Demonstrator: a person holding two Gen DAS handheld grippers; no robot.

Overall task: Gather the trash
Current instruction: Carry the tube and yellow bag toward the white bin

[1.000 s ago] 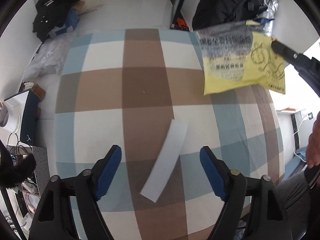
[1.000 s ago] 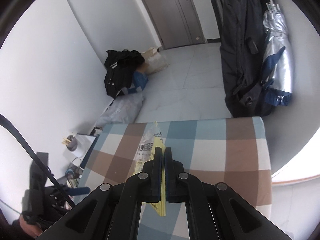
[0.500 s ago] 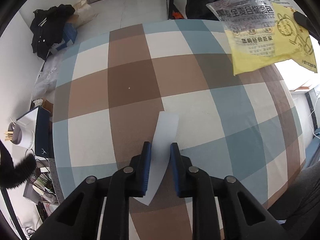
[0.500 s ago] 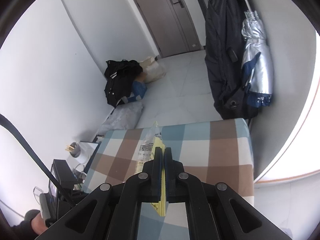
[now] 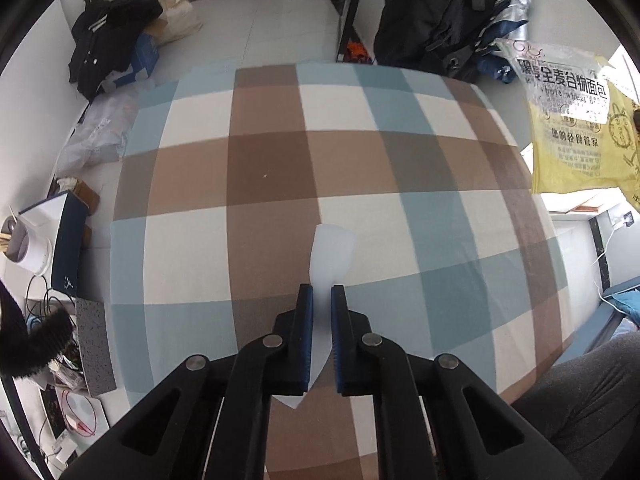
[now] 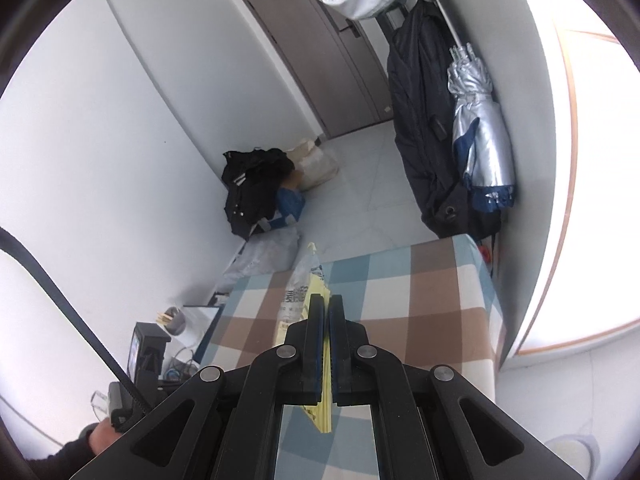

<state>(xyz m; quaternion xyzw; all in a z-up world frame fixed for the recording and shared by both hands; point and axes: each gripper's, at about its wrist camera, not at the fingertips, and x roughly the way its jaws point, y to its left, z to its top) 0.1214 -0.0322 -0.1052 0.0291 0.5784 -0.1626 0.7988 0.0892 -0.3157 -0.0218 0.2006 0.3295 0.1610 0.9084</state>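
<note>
A white paper strip (image 5: 331,258) is pinched between the blue pads of my left gripper (image 5: 321,296), which is shut on it and holds it above the checked tablecloth (image 5: 280,160). My right gripper (image 6: 325,304) is shut on a yellow and clear bread wrapper (image 6: 308,292), held high above the table. The wrapper also shows in the left wrist view (image 5: 576,128), hanging at the right over the table's edge.
The table (image 6: 432,300) has a blue, brown and white checked cloth. Black clothes and bags (image 5: 112,40) lie on the floor at the back left. A dark jacket and silver umbrella (image 6: 476,128) hang by the wall. A cluttered shelf (image 5: 52,320) stands left of the table.
My left gripper closed on the white strip and lifted it off the cloth. My right gripper rose higher with the wrapper, moving it to the right in the left wrist view.
</note>
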